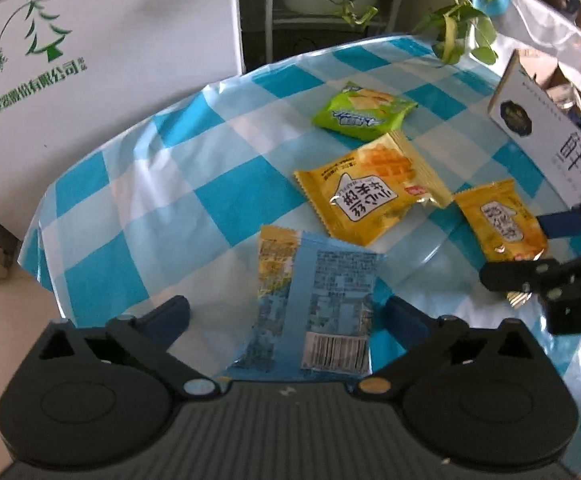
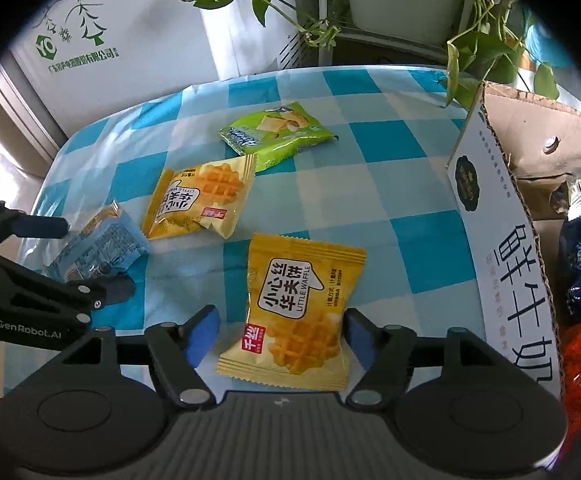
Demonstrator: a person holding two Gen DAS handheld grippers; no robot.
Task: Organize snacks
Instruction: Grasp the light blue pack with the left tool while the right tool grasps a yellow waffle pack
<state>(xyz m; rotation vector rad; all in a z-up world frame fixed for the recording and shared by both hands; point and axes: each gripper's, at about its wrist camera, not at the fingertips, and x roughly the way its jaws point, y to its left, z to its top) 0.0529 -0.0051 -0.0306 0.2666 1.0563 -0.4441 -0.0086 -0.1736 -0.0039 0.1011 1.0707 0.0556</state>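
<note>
Four snack packets lie on the checked tablecloth (image 2: 390, 152). Both tools are spread wide, gripping nothing. The left gripper (image 1: 286, 316) straddles the blue packet (image 1: 314, 312); the right gripper (image 2: 280, 336) straddles the near waffle packet (image 2: 294, 312). Judged step: simultaneous pick-up, with closing on each packet due next. The carton (image 2: 502, 216) stands just right of the right gripper. The second waffle packet (image 2: 198, 200) and green packet (image 2: 278, 132) lie ahead with open cloth around them.
</note>
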